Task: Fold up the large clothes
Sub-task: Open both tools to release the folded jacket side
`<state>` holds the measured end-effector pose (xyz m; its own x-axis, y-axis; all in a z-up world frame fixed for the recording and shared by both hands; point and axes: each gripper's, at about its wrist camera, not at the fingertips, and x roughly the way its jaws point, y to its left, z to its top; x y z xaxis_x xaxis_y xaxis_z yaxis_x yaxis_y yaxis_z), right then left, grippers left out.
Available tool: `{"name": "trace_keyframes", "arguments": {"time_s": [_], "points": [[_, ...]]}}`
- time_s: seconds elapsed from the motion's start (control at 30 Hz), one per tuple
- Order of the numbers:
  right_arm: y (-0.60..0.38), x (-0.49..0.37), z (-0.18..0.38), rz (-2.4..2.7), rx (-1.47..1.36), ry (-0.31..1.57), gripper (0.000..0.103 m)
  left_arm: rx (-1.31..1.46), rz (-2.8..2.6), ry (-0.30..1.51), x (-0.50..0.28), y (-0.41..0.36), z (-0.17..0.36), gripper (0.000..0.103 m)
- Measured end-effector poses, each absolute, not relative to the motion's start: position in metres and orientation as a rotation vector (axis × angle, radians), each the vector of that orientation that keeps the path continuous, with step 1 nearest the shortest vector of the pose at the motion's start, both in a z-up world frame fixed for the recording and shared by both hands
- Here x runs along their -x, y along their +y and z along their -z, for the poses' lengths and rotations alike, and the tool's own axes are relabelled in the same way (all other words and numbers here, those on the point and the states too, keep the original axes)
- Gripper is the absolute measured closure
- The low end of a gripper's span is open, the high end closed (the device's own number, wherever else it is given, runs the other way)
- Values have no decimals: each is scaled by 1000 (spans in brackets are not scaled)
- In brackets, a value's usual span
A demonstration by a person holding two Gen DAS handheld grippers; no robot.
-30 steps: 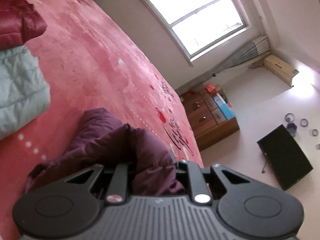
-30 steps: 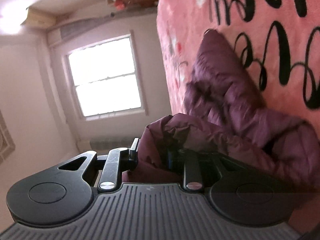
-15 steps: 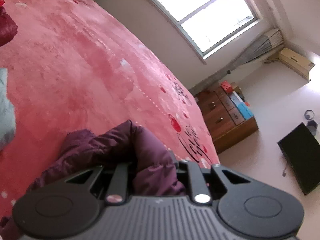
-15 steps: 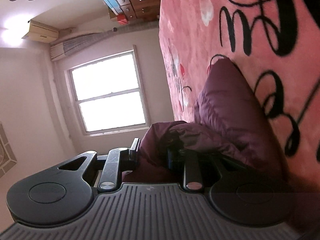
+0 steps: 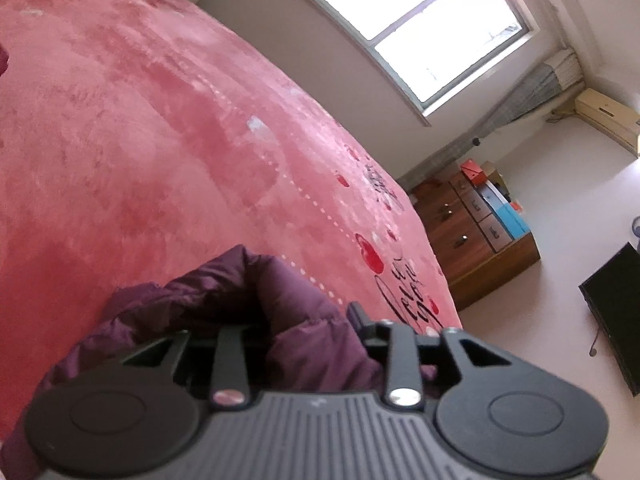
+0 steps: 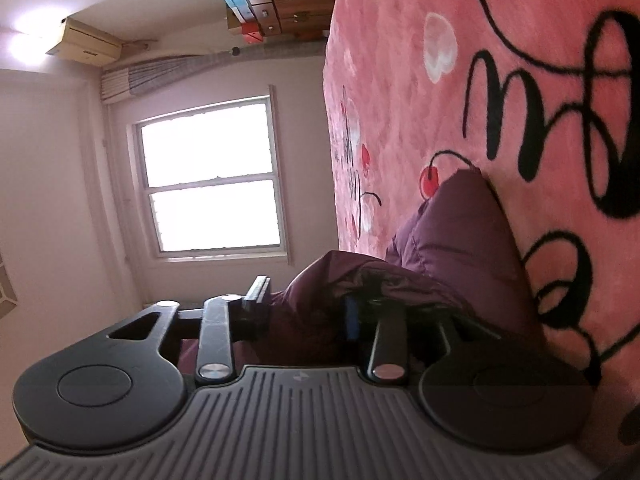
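The left gripper (image 5: 304,328) has just been opening, and a fold of the purple padded jacket (image 5: 256,292) is seen between its loosened jaws. The right gripper (image 6: 308,304) has likewise been opening, with the same jacket (image 6: 460,240) bunched between its spread jaws. Beyond both tools the pink blanket (image 5: 140,128) is spread, and further away a window (image 5: 420,24) is seen.

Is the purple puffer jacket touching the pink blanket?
Touching. In the right wrist view the purple puffer jacket lies flat on the pink blanket with no gap; the left wrist view shows the same.
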<state>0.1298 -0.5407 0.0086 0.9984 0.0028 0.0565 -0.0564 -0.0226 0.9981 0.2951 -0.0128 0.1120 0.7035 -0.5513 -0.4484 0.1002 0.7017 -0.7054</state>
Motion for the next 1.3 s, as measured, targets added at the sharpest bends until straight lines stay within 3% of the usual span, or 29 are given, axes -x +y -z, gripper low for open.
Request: {"name": "trace_keyframes", "arguments": {"time_s": [0.13,0.27,0.4,0.63,1.03,1.3], "points": [[-546,-127,-14,-47,-1564,-66,31,675,422,676,-287,-10,-133,45],[-553,-138,-20,-31,-1520,-84,14,597,453,627,-274,-7,-159,35],[-555,-138,-25,-17,-1486,-98,3,568,435,563,-266,3,-183,29],[-568,-126,-44,52,-1378,-132,1,482,431,517,-231,20,-199,23],[-524,-88,-54,112,-1221,9,0,550,406,701,-108,55,-98,23],[-437,-55,-37,81,-1189,188,0,665,490,743,-89,37,-66,23]]}}
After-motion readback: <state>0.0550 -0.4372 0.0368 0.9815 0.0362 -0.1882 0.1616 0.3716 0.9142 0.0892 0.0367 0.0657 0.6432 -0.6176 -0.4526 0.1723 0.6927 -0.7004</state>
